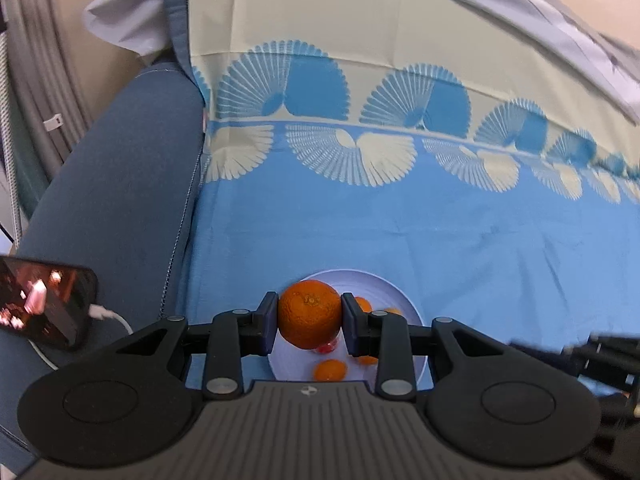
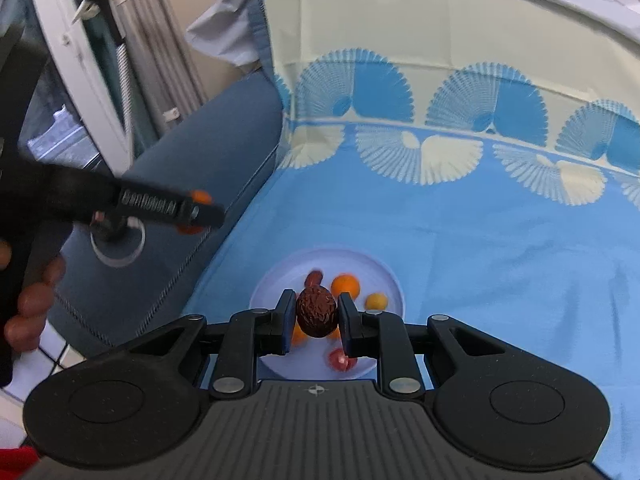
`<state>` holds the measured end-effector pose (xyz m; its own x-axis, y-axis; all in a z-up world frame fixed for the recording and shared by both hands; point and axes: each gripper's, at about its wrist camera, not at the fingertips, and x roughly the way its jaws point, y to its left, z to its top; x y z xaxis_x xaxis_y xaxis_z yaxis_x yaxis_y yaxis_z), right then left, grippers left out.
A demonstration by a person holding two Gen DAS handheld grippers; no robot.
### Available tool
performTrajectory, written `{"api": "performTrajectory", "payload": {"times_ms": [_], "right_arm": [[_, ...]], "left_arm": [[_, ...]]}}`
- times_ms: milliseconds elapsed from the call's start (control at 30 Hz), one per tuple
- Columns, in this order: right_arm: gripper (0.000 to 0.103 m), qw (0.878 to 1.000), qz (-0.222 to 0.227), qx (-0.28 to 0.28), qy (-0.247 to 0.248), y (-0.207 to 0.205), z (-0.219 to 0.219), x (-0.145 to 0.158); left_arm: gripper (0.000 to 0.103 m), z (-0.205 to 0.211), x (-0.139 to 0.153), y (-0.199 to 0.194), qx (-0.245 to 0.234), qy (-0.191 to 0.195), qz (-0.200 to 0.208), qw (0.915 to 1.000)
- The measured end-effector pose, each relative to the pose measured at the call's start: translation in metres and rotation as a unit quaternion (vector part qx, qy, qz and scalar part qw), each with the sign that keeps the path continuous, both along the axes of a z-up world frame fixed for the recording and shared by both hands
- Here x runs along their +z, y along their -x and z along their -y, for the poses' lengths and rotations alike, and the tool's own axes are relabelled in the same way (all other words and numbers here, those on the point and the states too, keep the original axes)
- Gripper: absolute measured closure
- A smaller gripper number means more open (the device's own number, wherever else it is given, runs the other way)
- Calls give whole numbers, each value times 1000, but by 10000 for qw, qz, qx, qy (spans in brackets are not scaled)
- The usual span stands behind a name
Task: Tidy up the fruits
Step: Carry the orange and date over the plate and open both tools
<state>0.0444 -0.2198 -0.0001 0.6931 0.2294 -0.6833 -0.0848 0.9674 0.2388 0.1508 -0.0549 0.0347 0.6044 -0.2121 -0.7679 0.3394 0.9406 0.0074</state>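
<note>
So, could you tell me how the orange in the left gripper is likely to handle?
The orange is round, so it would probably roll if set on the plate. Its dimpled skin likely grips the left gripper pads well. It fills the gap, so probably fairly heavy.

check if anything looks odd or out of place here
Nothing spilled or damaged. The one oddity is a phone, screen lit and charging, lying on the sofa arm beside the fruit plate.

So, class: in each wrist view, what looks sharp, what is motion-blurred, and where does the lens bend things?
Left wrist view: held orange sharp; right gripper smeared at the edge. Right wrist view: wrinkled brown fruit crisp; left gripper streaked. Both: bedsheet pattern bows.
</note>
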Motion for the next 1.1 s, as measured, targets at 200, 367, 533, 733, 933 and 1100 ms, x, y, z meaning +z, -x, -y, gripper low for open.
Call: {"api": "performTrajectory", "payload": {"times_ms": [200, 367, 533, 733, 933, 1100], "right_arm": [[79, 9984, 443, -220, 280, 59, -8, -33], [79, 9968, 630, -420, 263, 99, -17, -28], [79, 9967, 649, -340, 360, 93, -37, -32], [79, 9966, 582, -234, 533, 52, -48, -37], [79, 9972, 266, -294, 632, -2, -40, -66], [79, 9963, 73, -214, 824, -37, -33, -94]], "left_arm": [[67, -10, -22, 52, 23, 36, 493, 9988], [67, -29, -11, 93, -63, -18, 554, 9984], [67, -47, -19, 93, 86, -5, 446, 9990], [67, -56, -39, 53, 101, -40, 251, 9996], [66, -39, -76, 6, -27, -83, -131, 9999], [66, -18, -109, -21, -137, -166, -432, 9988]]}}
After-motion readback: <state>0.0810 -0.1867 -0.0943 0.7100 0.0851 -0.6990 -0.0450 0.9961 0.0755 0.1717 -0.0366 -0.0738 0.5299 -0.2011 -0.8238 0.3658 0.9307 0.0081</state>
